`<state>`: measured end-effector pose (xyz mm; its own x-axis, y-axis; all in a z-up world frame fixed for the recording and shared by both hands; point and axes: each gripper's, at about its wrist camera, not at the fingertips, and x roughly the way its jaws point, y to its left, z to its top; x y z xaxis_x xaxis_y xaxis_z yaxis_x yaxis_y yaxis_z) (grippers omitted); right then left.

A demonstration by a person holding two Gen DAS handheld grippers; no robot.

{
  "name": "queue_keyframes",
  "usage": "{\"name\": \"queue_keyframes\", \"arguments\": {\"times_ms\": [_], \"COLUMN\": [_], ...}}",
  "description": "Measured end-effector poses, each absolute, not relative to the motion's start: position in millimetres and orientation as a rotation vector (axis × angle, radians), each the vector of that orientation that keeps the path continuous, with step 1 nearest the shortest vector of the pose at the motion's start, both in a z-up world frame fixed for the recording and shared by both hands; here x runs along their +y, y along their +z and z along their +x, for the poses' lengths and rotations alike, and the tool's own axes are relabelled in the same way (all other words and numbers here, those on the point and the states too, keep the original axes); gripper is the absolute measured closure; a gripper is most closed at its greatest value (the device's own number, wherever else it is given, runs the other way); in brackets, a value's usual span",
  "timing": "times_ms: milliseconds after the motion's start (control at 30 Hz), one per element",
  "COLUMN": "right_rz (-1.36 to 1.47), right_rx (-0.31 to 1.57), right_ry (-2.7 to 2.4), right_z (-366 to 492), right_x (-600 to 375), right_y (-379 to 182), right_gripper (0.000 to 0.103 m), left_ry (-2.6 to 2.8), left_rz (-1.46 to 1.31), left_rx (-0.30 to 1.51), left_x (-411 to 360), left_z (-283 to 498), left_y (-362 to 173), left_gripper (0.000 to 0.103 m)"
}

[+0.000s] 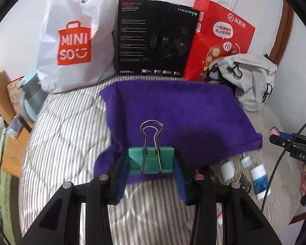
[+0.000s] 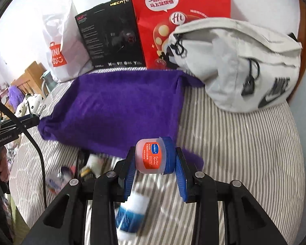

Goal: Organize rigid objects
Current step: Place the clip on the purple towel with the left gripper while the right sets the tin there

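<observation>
Left wrist view: left tongs (image 1: 152, 164) pinching a green binder clip (image 1: 151, 160), wire handles upright, over the near edge of a purple towel (image 1: 181, 112) spread on a striped bed (image 1: 67, 134). At 11 o'clock, white Miniso bag (image 1: 75, 40); 12 o'clock, black Hecate box (image 1: 156, 38); 1 o'clock, red paper bag (image 1: 222, 34) with a grey drawstring bag (image 1: 253, 79) before it. At 4 o'clock, small white bottles (image 1: 259, 180), blurred. Right wrist view: right tongs (image 2: 155, 158) pinching a small lip-balm jar (image 2: 152, 157), orange label, blue lid to the right, held above the bed beside the towel's near corner. At 6 o'clock, a blue-and-white tube (image 2: 130, 214), blurred. At 9 o'clock, the left tongs' frame and cable (image 2: 33, 149).
</observation>
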<state>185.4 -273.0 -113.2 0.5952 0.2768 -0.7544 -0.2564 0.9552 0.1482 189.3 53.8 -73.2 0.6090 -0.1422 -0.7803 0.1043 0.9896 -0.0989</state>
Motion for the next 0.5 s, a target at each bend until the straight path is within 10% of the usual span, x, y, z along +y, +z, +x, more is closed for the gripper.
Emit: {"name": "queue_keyframes", "arguments": {"times_ms": [500], "right_rz": [-0.049], "right_rx": [0.895], "right_ry": [0.402], "right_z": [296], "right_x": [-230], "right_y": [-128], "right_gripper": [0.067], "left_ry": [-0.192], "left_rz": [-0.025], "left_rx": [0.945], "left_x": [39], "left_z": [287], "left_y": [-100], "left_gripper": [0.064]}}
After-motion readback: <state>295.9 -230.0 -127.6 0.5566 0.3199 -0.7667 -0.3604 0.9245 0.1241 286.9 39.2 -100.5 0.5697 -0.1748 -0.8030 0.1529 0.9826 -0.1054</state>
